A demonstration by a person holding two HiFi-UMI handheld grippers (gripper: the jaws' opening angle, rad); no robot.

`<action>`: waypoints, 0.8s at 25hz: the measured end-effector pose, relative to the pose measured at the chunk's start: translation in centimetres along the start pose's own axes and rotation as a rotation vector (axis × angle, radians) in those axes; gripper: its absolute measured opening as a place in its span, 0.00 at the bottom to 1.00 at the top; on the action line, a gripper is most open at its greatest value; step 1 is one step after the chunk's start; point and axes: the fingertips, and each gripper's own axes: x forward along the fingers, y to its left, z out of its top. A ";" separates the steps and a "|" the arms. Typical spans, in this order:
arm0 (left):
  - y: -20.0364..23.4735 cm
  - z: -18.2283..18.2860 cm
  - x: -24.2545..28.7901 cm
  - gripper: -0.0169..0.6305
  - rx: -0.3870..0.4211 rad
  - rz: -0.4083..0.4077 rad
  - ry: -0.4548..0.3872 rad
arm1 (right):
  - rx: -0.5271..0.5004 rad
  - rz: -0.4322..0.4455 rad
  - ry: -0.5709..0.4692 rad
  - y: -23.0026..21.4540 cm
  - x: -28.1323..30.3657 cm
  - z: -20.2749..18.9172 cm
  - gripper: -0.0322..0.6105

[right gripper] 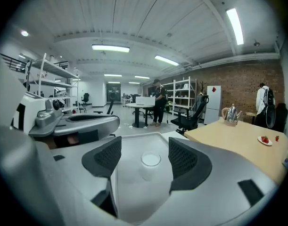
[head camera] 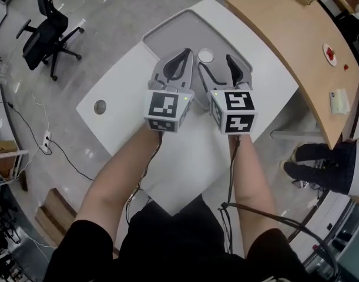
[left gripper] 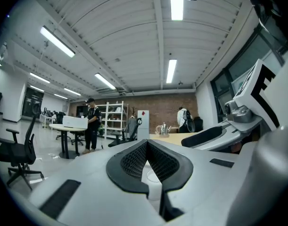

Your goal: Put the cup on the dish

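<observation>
The left claw (left gripper: 147,144) hides most of the cup (left gripper: 153,176).

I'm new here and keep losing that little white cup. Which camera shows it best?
The right gripper view: the white cup shows whole, framed by the open jaws. The head view shows it tiny from above; the left gripper view shows only a sliver behind closed jaws.

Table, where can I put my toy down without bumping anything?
The table is bare on the left, between the gray tray and the round hole cap, and along the near edge by the person. The tray's far left is bare too. The middle is crowded: the left gripper and right gripper hang there, the cup just beyond them.
</observation>
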 end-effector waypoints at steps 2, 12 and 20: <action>-1.3 2.1 -2.0 0.04 -0.018 -0.001 0.001 | 0.013 -0.004 -0.025 0.8 -3.3 1.9 0.46; -8.3 14.4 -12.7 0.04 -0.023 -0.033 -0.061 | 0.058 -0.025 -0.194 4.8 -19.1 11.0 0.46; -11.6 20.0 -21.3 0.04 -0.038 -0.024 -0.064 | 0.114 -0.116 -0.312 6.5 -28.8 14.0 0.15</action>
